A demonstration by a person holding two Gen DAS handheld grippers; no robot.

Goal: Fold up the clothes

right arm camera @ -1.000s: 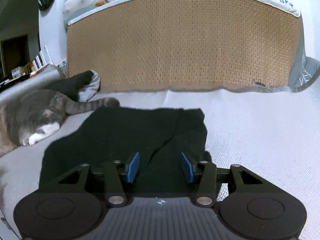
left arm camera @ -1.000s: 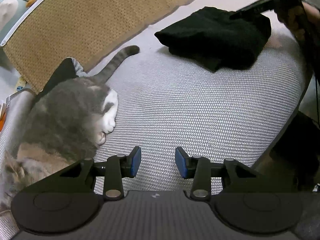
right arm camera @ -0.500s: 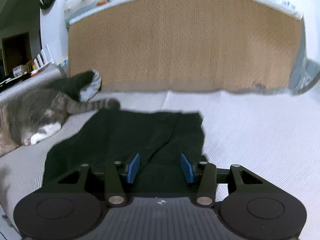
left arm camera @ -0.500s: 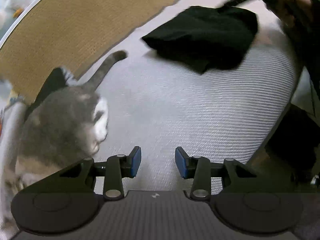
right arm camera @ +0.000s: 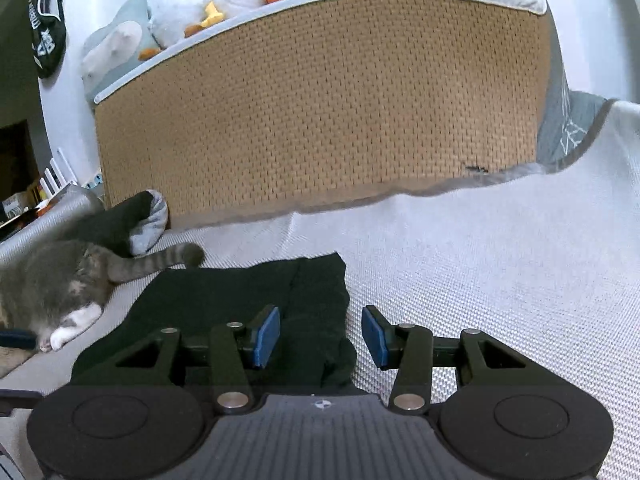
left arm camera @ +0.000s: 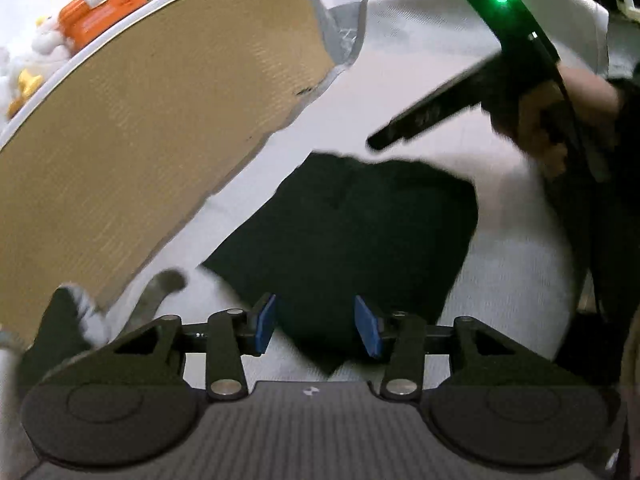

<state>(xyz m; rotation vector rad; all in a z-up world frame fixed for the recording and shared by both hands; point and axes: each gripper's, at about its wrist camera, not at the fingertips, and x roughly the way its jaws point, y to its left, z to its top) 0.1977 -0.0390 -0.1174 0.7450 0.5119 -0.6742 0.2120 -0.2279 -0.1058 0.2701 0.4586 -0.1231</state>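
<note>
One black garment (right arm camera: 240, 300) folded flat on grey cover; left gripper (left arm camera: 316, 330), right gripper (right arm camera: 320, 336) wide, empty.

Grey sofa (right arm camera: 480, 264): blk garment (right arm camera: 240, 300), cat (right arm camera: 52, 292)

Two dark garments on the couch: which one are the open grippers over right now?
The flat, partly folded black garment mid-cushion, beneath the left gripper and right gripper. The other, a crumpled black garment with grey lining, lies against the woven tan panel behind the grey cat.
</note>
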